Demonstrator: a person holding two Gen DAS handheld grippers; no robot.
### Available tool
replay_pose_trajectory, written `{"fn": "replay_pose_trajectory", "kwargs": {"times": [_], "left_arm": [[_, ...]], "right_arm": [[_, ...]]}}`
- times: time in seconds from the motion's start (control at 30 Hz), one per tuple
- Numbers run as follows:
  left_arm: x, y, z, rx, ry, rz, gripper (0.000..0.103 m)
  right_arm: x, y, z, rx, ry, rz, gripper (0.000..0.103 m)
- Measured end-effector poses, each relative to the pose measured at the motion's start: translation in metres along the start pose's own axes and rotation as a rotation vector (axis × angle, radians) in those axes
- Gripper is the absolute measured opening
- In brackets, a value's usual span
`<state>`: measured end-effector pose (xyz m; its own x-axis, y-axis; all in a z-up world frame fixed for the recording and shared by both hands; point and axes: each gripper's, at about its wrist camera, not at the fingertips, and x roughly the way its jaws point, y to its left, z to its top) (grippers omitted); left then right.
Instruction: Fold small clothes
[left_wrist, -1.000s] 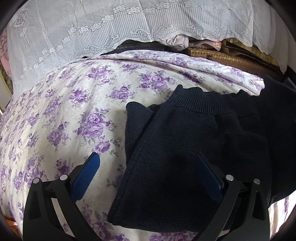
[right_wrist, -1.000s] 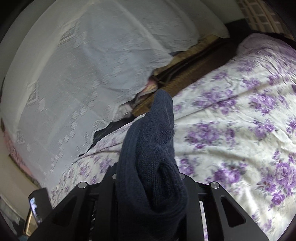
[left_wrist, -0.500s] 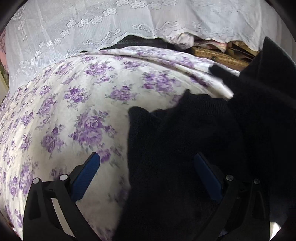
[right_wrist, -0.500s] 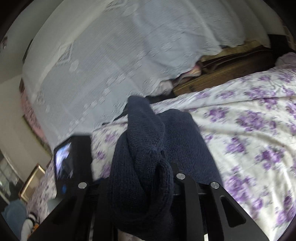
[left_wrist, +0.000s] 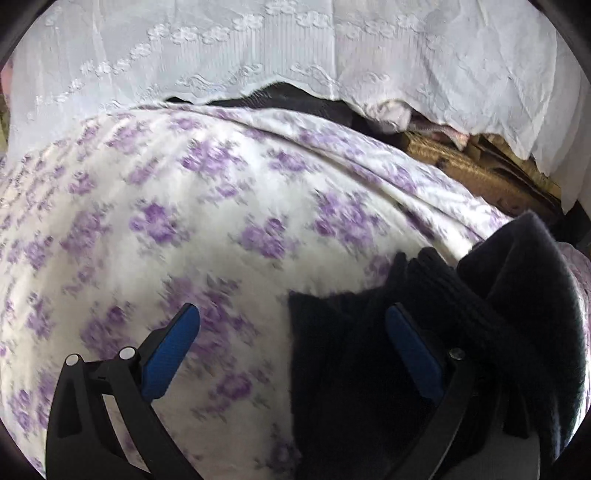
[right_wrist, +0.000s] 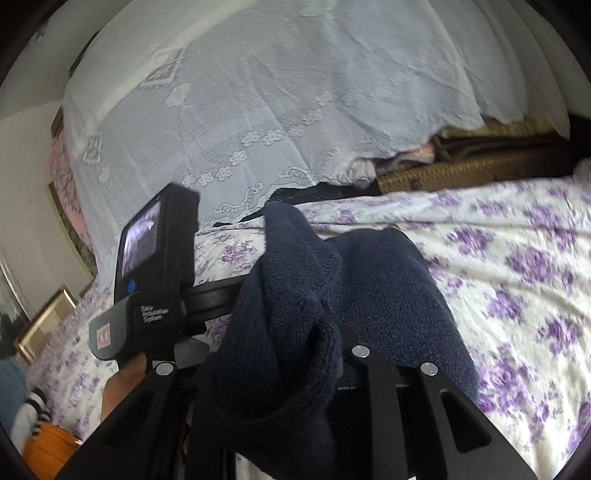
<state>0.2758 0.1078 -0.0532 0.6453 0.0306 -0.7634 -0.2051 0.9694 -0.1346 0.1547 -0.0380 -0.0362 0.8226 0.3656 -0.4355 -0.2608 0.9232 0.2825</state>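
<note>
A dark navy knitted garment (left_wrist: 436, 354) lies on the purple-flowered bedsheet (left_wrist: 221, 229) at the lower right of the left wrist view. My left gripper (left_wrist: 291, 321) is open, its right blue finger (left_wrist: 410, 347) over the knit and its left finger (left_wrist: 170, 347) over bare sheet. My right gripper (right_wrist: 280, 354) is shut on a bunched part of the same garment (right_wrist: 295, 295), held up above the sheet; the fabric hides its fingertips. The left gripper's body with its camera screen (right_wrist: 151, 266) shows at the left of the right wrist view.
A white lace cloth (left_wrist: 295, 48) hangs over things behind the bed. A woven basket (right_wrist: 461, 170) and folded fabrics sit under its edge at the back right. An orange object (right_wrist: 48, 443) and a picture frame (right_wrist: 44, 325) are at the far left.
My right gripper has carried the held knit leftwards across the bed, towards the left gripper. The left wrist view has shifted left, so the garment now sits further right in it.
</note>
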Motion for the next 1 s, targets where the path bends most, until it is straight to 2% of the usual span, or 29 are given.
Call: {"fn": "replay_pose_trajectory", "kwargs": {"times": [0.07,0.13,0.27,0.37,0.4,0.43,0.53,0.67,0.77,0.83,0.87,0.93,0.97,1.0], "left_arm": [[0.002,0.009,0.002,-0.011,0.000,0.021,0.099],[0.005,0.021,0.003,-0.018,-0.007,0.081,0.099],[0.020,0.041,0.000,-0.034,0.045,0.171,0.099],[0.027,0.047,-0.005,-0.021,0.073,0.243,0.099],[0.026,0.049,-0.006,-0.020,0.072,0.261,0.099],[0.025,0.052,-0.006,-0.025,0.070,0.269,0.099],[0.020,0.069,-0.008,-0.082,0.083,0.262,0.099],[0.005,0.081,-0.014,-0.130,0.079,0.237,0.099],[-0.021,0.070,-0.014,-0.100,0.021,0.244,0.099],[-0.043,0.058,-0.013,-0.069,-0.031,0.237,0.099],[-0.053,0.052,-0.014,-0.058,-0.052,0.228,0.099],[-0.073,0.037,-0.014,-0.030,-0.094,0.188,0.099],[-0.080,0.029,-0.015,-0.013,-0.104,0.163,0.099],[-0.087,0.016,-0.018,0.023,-0.111,0.115,0.099]], "right_arm": [[0.007,0.011,-0.002,-0.028,0.006,-0.002,0.024],[0.015,0.023,-0.006,-0.081,0.021,-0.012,0.024],[0.039,0.041,-0.025,-0.209,0.113,-0.047,0.025],[0.051,0.048,-0.034,-0.276,0.187,-0.055,0.034],[0.051,0.051,-0.036,-0.296,0.199,-0.045,0.045],[0.052,0.055,-0.038,-0.323,0.217,-0.021,0.056],[0.050,0.060,-0.041,-0.366,0.238,0.000,0.066],[0.026,0.054,-0.031,-0.343,0.229,0.101,0.067],[0.001,0.047,-0.015,-0.321,0.197,0.166,0.067],[-0.015,0.040,-0.004,-0.325,0.166,0.173,0.066],[-0.025,0.031,0.004,-0.311,0.142,0.173,0.064],[-0.038,0.014,0.014,-0.261,0.107,0.166,0.033],[-0.041,0.000,0.021,-0.212,0.095,0.151,0.022],[-0.042,-0.010,0.025,-0.173,0.089,0.133,0.007]]}}
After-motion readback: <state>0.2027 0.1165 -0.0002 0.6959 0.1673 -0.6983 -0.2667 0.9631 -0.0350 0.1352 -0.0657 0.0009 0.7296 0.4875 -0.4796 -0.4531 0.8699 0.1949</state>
